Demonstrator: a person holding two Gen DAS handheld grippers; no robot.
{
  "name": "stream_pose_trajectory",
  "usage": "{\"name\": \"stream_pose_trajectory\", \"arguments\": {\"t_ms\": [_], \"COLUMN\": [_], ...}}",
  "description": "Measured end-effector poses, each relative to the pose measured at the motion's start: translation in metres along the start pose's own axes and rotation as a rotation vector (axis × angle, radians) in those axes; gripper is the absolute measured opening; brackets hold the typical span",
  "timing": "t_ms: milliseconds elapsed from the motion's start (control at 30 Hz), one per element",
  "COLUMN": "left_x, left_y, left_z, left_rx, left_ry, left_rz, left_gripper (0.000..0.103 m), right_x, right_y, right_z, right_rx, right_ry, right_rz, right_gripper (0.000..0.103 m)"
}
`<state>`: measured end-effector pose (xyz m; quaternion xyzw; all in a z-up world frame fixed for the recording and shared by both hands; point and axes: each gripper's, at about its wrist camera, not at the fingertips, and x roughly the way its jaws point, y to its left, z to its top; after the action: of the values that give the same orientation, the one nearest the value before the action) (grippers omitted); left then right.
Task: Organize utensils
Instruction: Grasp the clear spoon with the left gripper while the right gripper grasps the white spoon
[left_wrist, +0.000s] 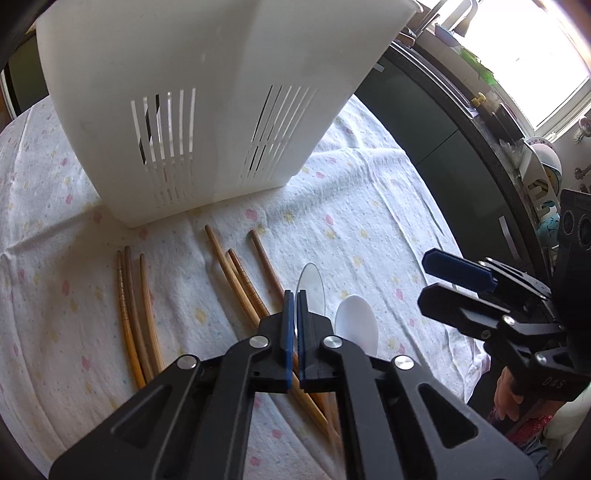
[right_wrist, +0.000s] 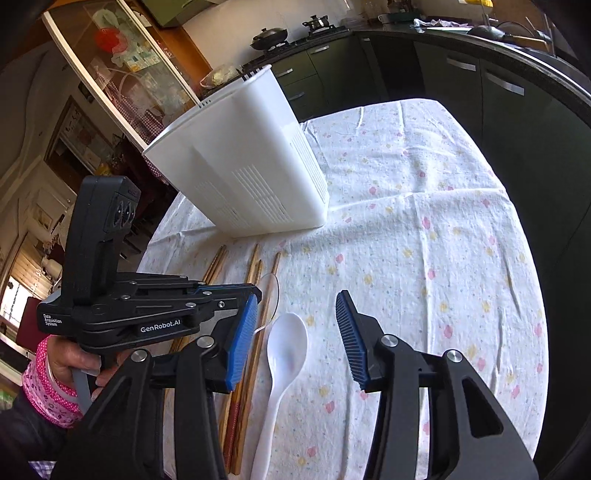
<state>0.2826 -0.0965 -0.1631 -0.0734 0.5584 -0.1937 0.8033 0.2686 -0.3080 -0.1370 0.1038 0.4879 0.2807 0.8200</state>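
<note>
Now, left gripper (left_wrist: 294, 334): jaws clenched on the clear plastic spoon (left_wrist: 311, 287), light, slick.
Right gripper (right_wrist: 299, 341): jaws released above the white plastic spoon (right_wrist: 282, 363) mid-tablecloth (right_wrist: 424, 229); grip its stiff handle.

Black fingers (right_wrist: 354, 339), ribbed blue pads (right_wrist: 242, 332)

Matt white plastic caddy (left_wrist: 207, 92), wooden chopsticks (left_wrist: 135, 314), glossy white plastic spoon (right_wrist: 284, 354), soft floral cloth (right_wrist: 424, 240)
</note>
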Motion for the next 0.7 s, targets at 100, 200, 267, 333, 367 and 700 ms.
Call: {"name": "stream_pose_trajectory", "arguments": {"t_ms": [100,200,267,333,367,700], "left_x": [-0.002,-0.004,-0.007,-0.010,-0.012,-0.028], "left_y": [0.001,0.002,0.002,0.002,0.002,-0.007], "left_z": [-0.001,0.000,0.000,0.000,0.000,-0.003], "left_rx": [-0.004,-0.013,-0.012,-0.009,-0.008,0.040], "left_ry": [-0.010,-0.011,-0.019,-0.025,-0.029,-0.068], "left_rz": [-0.015,-0.026,-0.025,-0.028,-0.024,-0.001], "left_gripper": [0.001,0.001,0.001,0.001,0.001,0.001], "right_x": [0.010,0.017,0.020,0.023,0.026,0.046], "right_y": [-0.006,-0.011,-0.011,-0.011,-0.011,0.000], "right_z": [-0.006,-0.011,-0.012,-0.013,-0.013,-0.012], "right_rx": [0.018,0.025,0.021,0.020,0.022,0.019], "right_ry": [0.041,0.069,0.081,0.093,0.101,0.126], "right_rz": [0.016,0.035,0.049,0.053,0.057,0.070], "right_gripper": [0.048,0.049,0.049,0.049,0.049,0.003]}}
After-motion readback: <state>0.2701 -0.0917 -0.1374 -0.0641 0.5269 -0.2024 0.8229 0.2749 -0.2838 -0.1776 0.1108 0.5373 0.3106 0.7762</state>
